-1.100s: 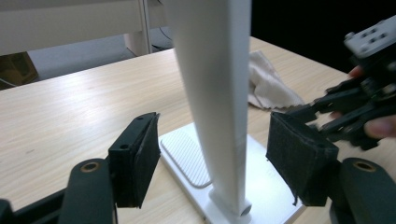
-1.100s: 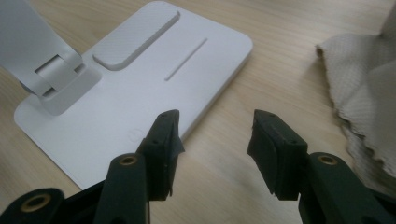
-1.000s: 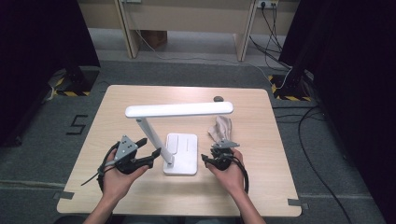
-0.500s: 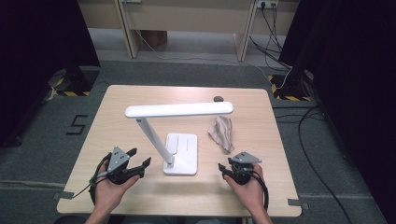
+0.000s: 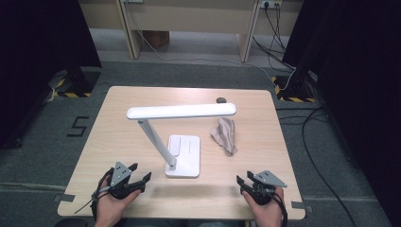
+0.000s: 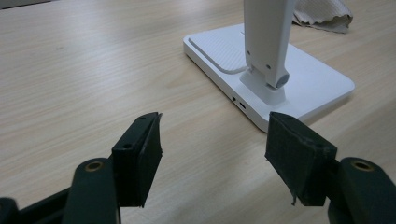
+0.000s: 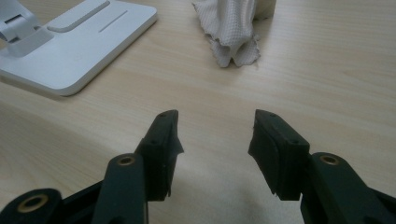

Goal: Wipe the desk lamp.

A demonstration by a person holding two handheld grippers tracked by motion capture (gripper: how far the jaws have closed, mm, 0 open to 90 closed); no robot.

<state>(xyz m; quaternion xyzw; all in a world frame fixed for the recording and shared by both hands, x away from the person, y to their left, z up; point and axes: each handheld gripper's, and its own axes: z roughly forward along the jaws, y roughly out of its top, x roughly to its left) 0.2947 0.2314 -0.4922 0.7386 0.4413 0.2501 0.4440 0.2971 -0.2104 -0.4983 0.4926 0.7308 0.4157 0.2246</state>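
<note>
Wooden table (image 5: 118, 137): white lamp (image 5: 182, 151), seemingly crumpled cloth (image 5: 225, 135).

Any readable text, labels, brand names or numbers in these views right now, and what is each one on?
"5": marked in dark strokes on the grey floor, left of the table.
Lamp: no brand or label readable on its white base or arm in the high view or the gripper views.
Cloth: no print visible.
Left gripper and right gripper: no markings readable.
</note>
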